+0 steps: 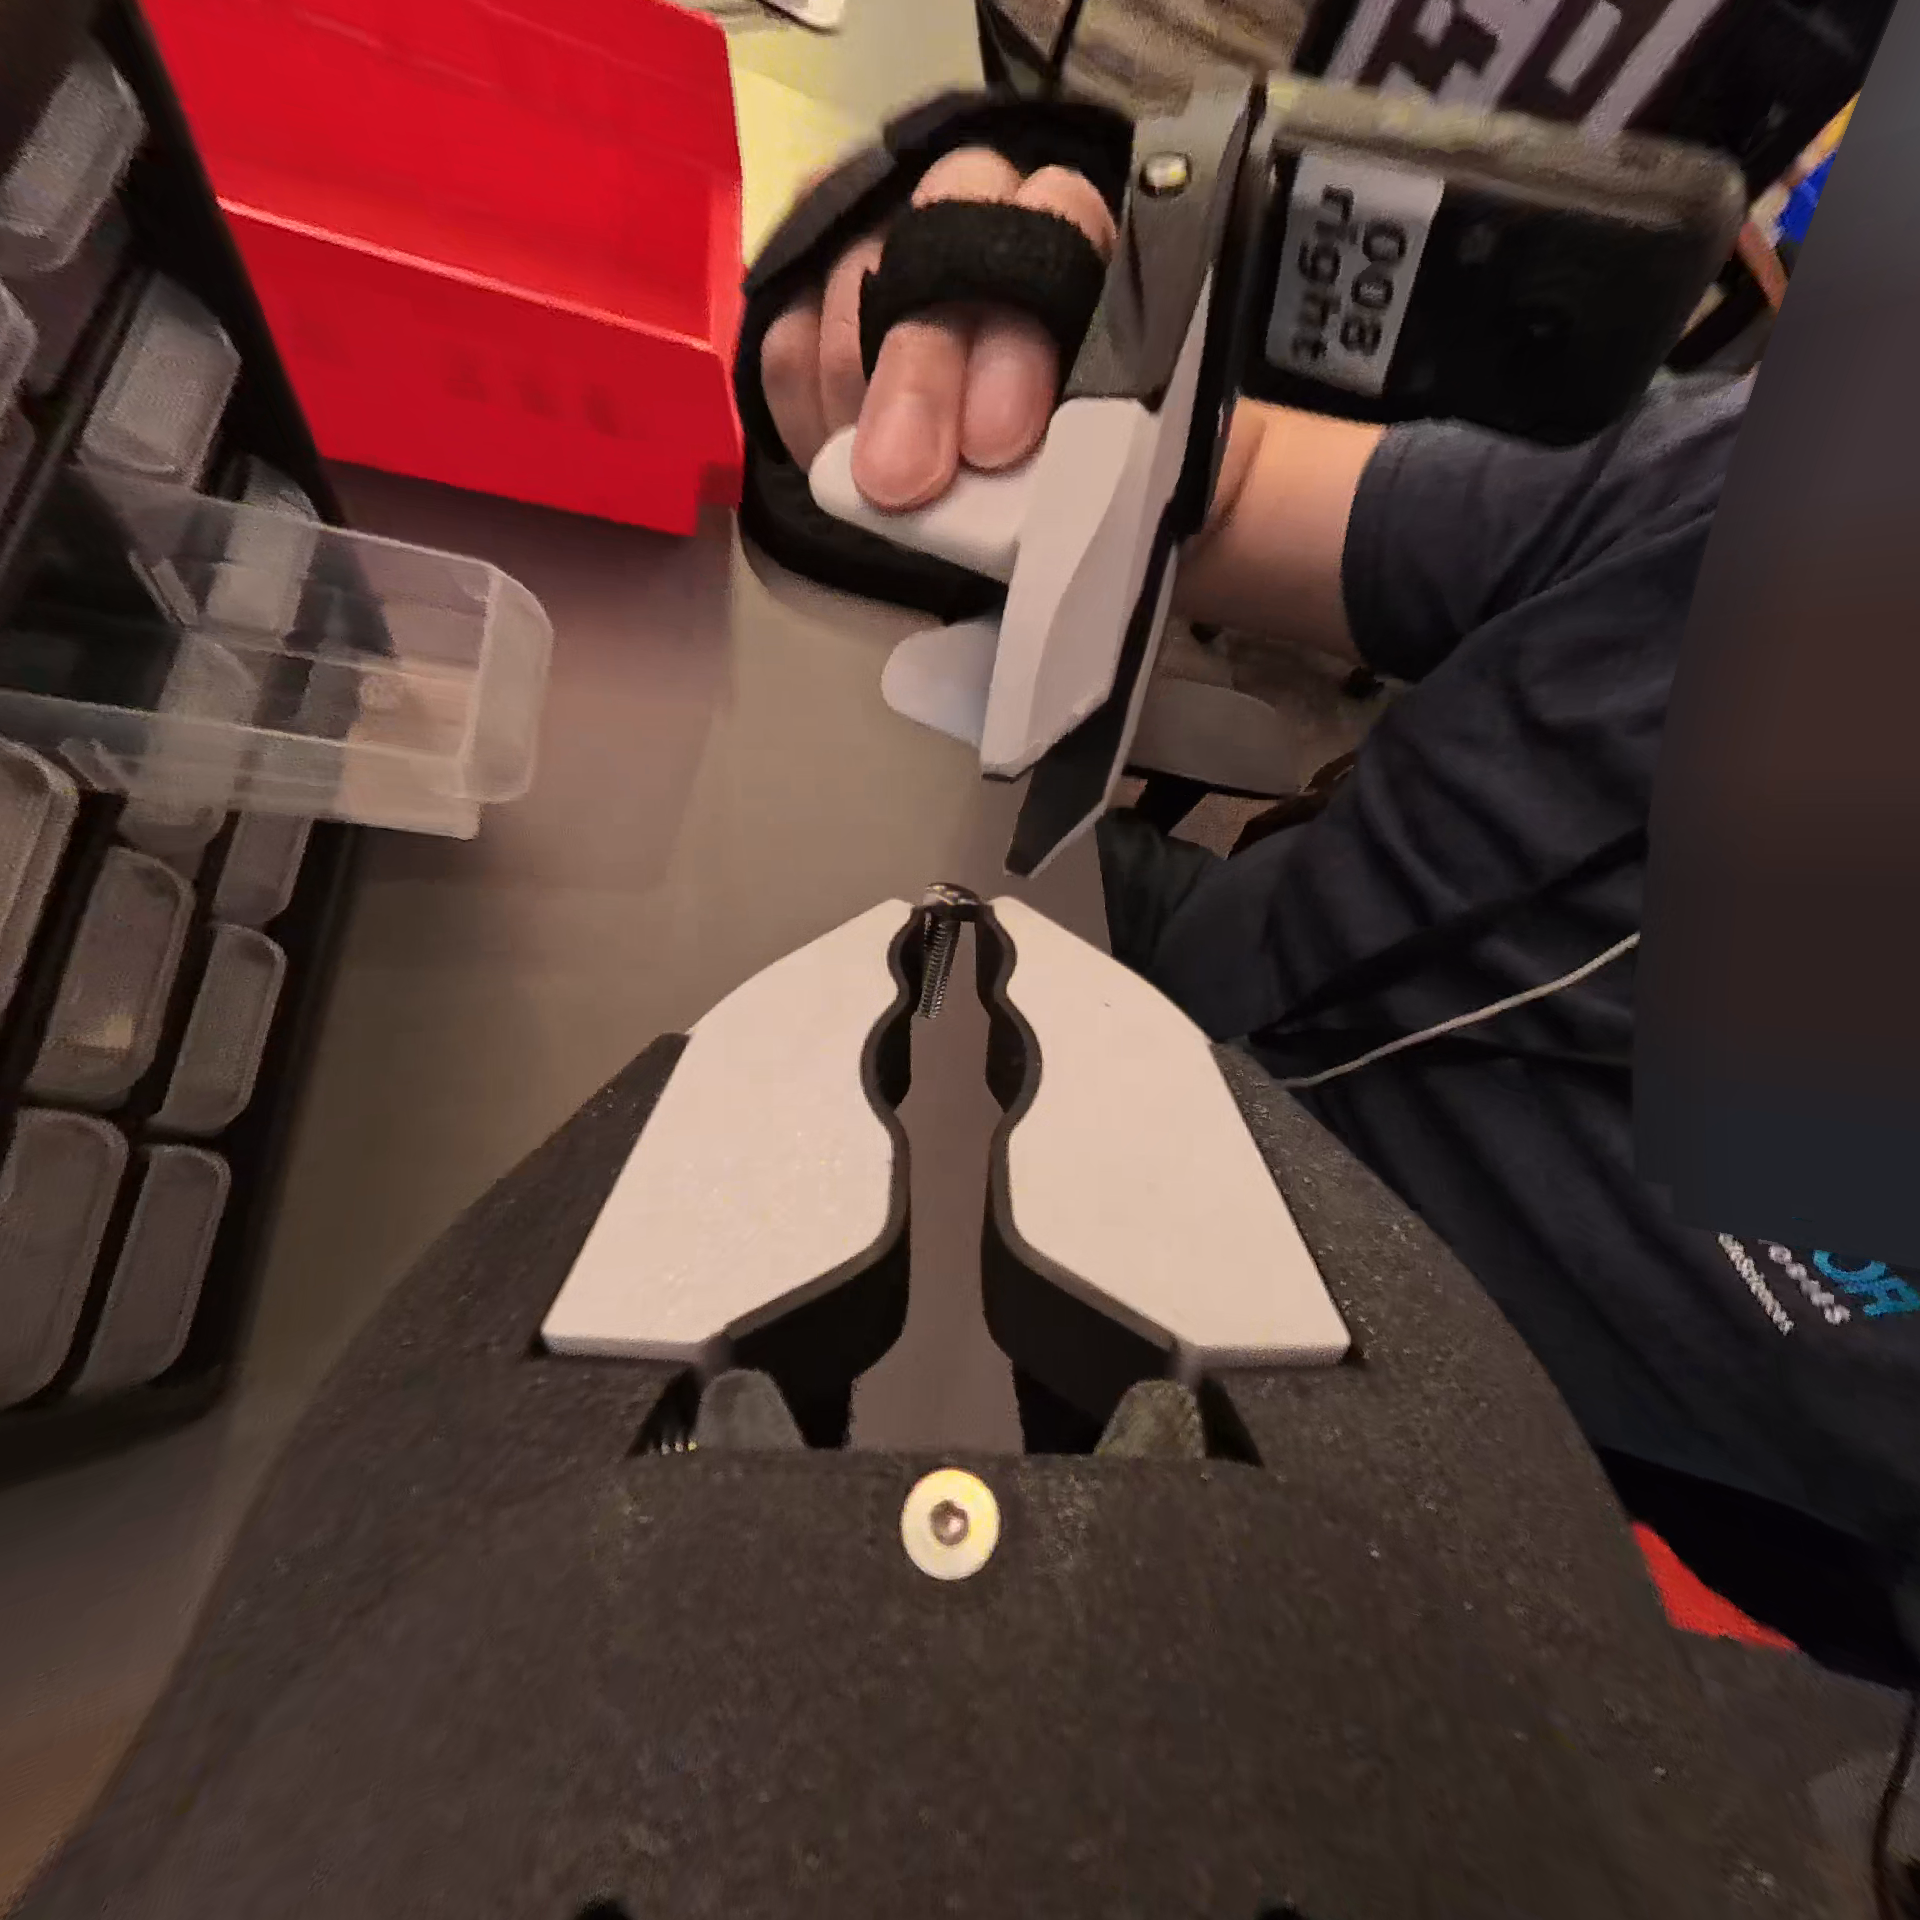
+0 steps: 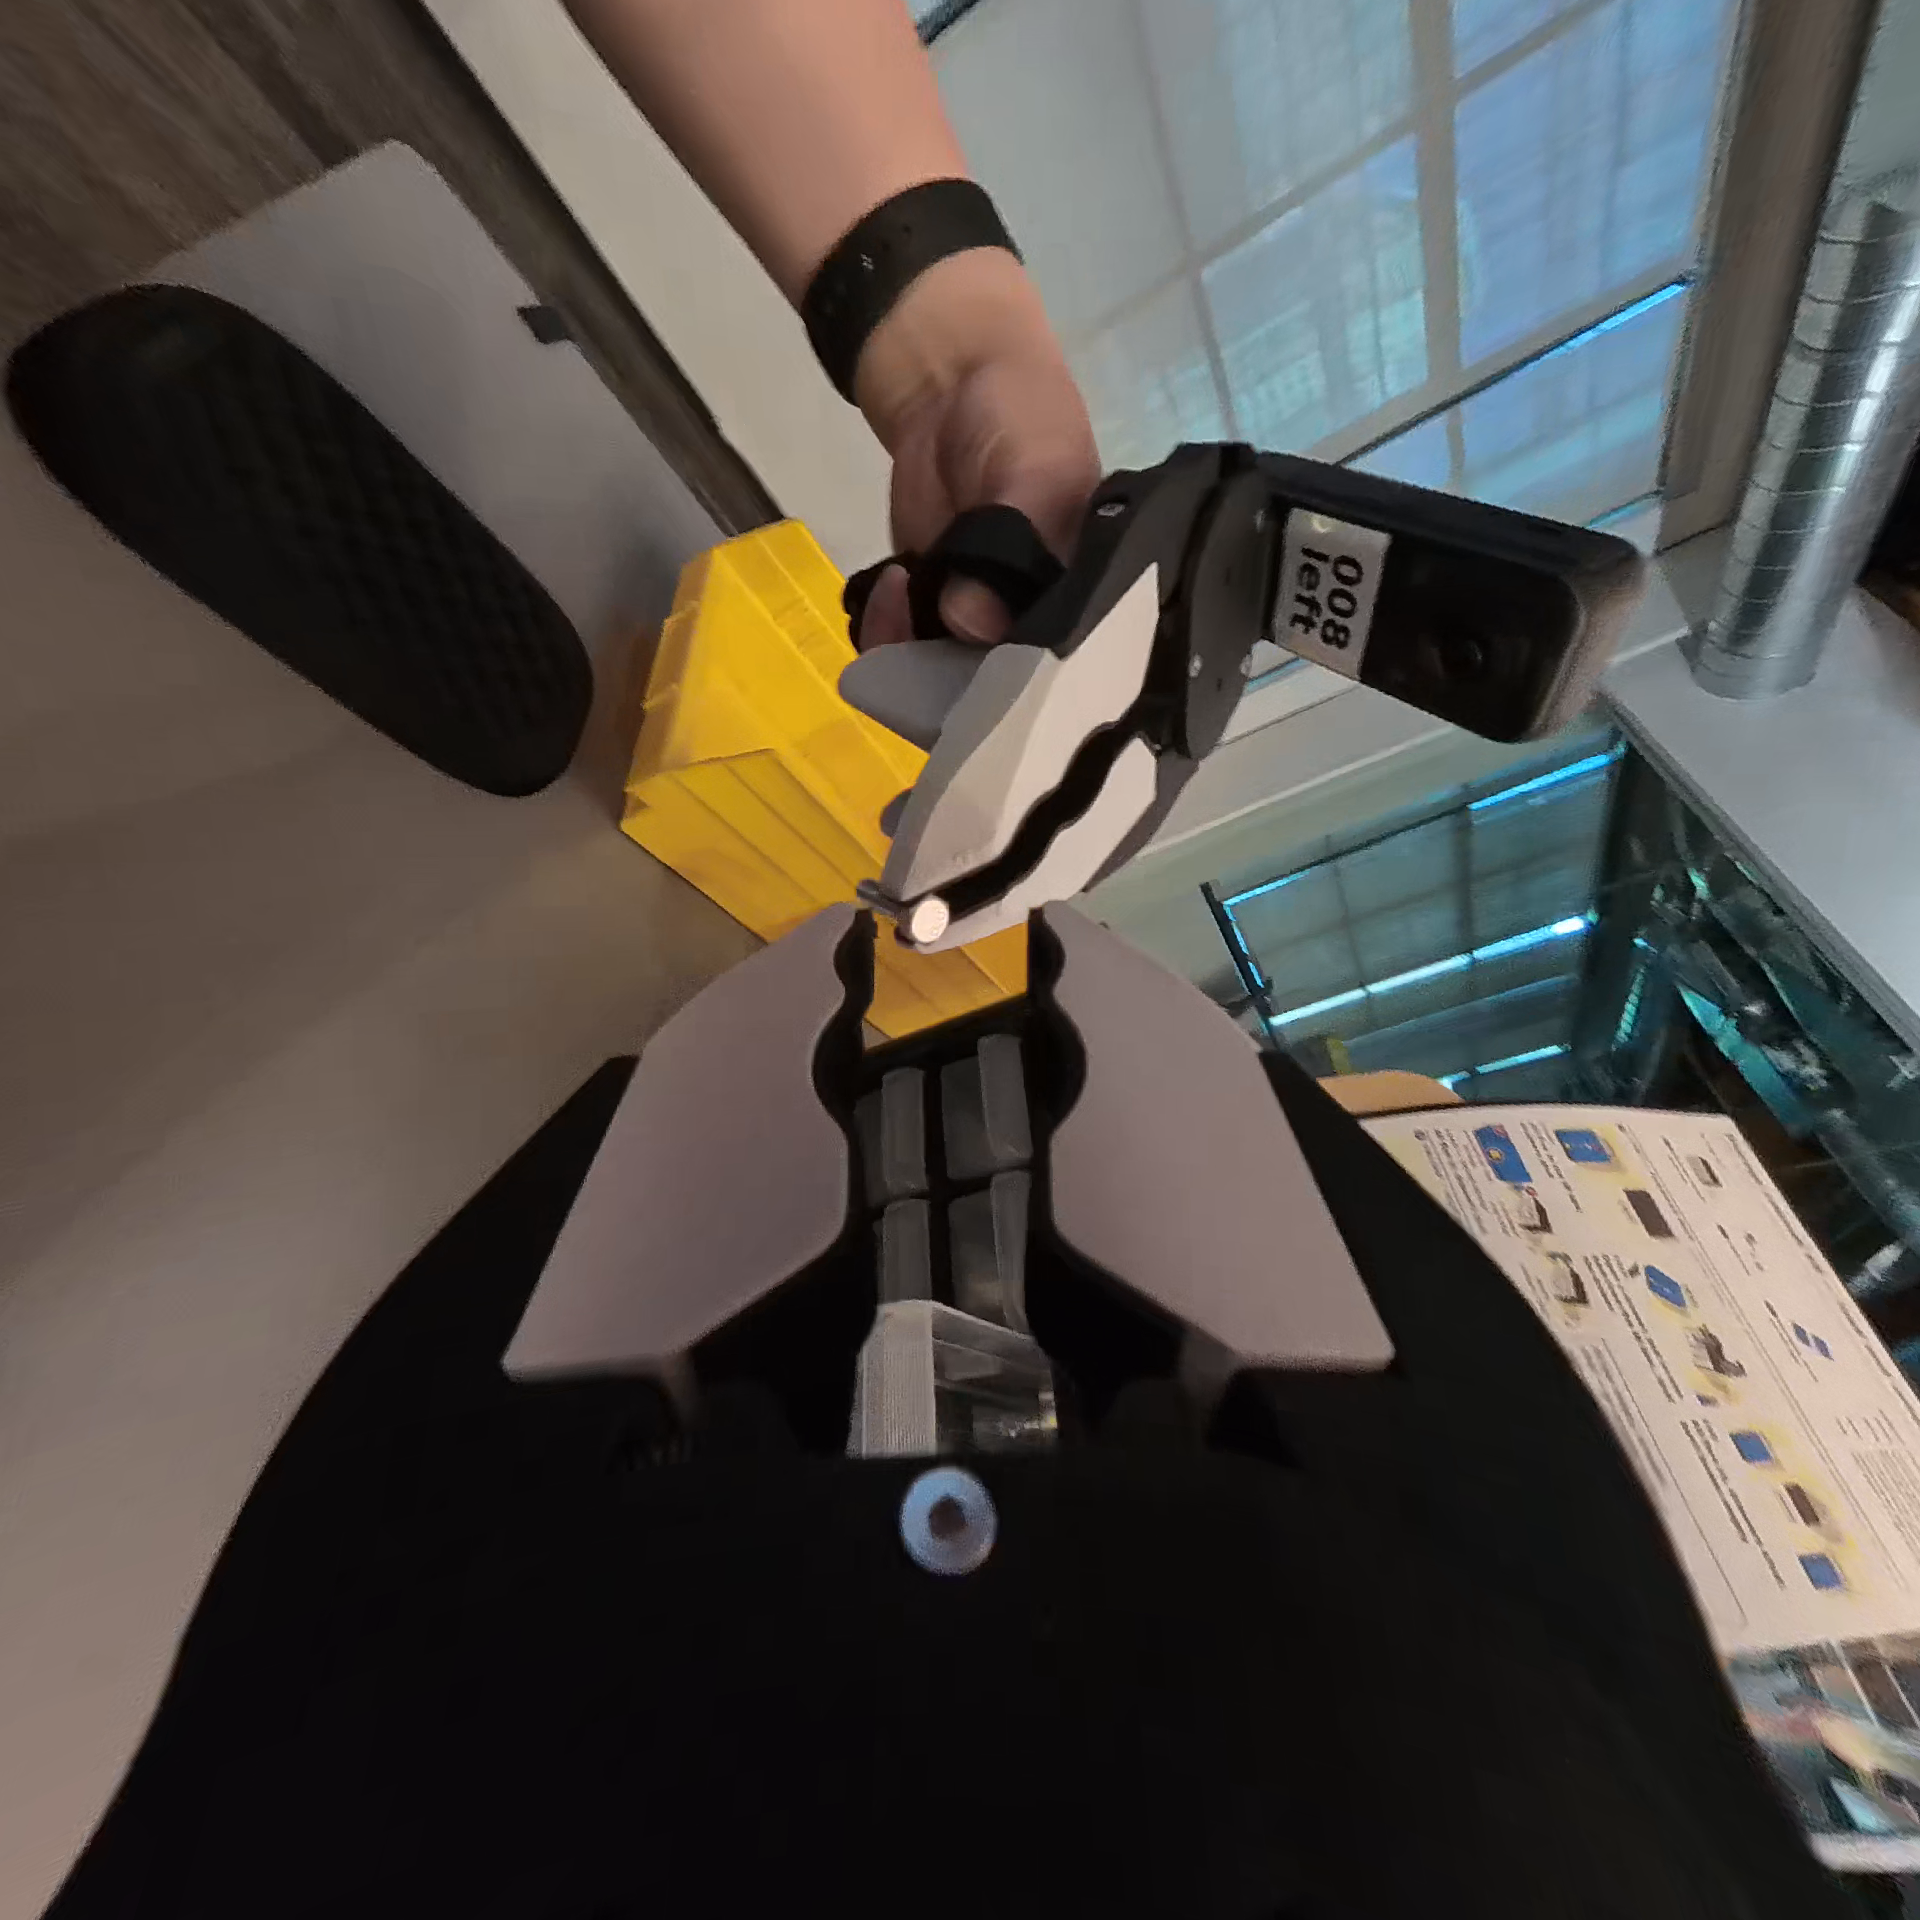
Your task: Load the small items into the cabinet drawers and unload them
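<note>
Holding a small metal screw (image 1: 940,951) at the very tips of my left gripper (image 1: 948,914), I have the fingers pinched nearly together with only the screw between them. In the left wrist view its threaded shank runs back into the slot between the fingers, along the gripper's own line, and its head pokes out just past the tips. So the long axis lies roughly along the fingers, head away from me.

My right gripper (image 2: 951,930) sits open, its tips parted with nothing in them. From the right wrist view the screw (image 2: 914,916) shows head-on, a bright round face just beyond and between my right fingertips, with the left gripper (image 2: 930,909) coming down at it from the upper right. The two tools nearly meet at the screw, almost touching but not quite.

The open clear drawer (image 1: 312,665) juts from the cabinet (image 1: 114,935) to the left of the left gripper, well apart from the screw, and is empty as far as I can tell. A red bin (image 1: 468,239) stands behind it and a yellow bin (image 2: 769,748) lies beyond the right tips.

I judge the left gripper far nearer to the job, since it already has the piece; the move turns on swinging left toward that drawer.
</note>
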`<state>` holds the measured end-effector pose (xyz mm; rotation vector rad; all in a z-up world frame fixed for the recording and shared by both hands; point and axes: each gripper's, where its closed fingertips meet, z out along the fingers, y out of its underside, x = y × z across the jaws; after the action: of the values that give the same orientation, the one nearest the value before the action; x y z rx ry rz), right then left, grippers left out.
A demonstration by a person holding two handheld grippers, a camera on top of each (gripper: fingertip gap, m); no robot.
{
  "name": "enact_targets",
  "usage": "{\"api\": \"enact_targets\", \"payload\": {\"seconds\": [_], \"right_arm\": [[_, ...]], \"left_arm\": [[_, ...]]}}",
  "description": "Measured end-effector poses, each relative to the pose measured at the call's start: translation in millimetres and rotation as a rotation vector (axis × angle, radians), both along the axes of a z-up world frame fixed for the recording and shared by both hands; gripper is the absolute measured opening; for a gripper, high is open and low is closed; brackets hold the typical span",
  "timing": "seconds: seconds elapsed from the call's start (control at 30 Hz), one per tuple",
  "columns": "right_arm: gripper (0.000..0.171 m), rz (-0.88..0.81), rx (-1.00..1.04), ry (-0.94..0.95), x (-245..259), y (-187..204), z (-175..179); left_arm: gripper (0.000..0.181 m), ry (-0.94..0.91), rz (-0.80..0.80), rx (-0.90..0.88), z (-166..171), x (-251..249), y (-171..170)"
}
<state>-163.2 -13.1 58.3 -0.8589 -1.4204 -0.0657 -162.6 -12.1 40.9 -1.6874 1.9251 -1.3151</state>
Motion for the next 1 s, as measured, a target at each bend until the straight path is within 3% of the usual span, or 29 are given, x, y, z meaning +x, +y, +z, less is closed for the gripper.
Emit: {"api": "enact_targets", "payload": {"seconds": [0.23,0.5,0.67,1.0], "right_arm": [[0.028,-0.203,-0.097,0.363,26.7,17.5,-1.2],[0.023,-0.105,-0.536,0.833,29.9,27.3,17.6],[0.022,0.014,-0.707,0.928,29.2,26.5,22.6],[0.007,0.062,-0.715,0.902,22.8,16.6,18.3]], "left_arm": [[0.009,-0.242,0.232,-0.2,43.5,26.4,17.4],[0.009,-0.337,0.246,-0.144,50.2,37.8,15.1],[0.009,-0.364,0.231,-0.115,50.7,39.3,9.5],[0.009,-0.381,0.2,-0.072,42.2,41.1,1.1]]}}
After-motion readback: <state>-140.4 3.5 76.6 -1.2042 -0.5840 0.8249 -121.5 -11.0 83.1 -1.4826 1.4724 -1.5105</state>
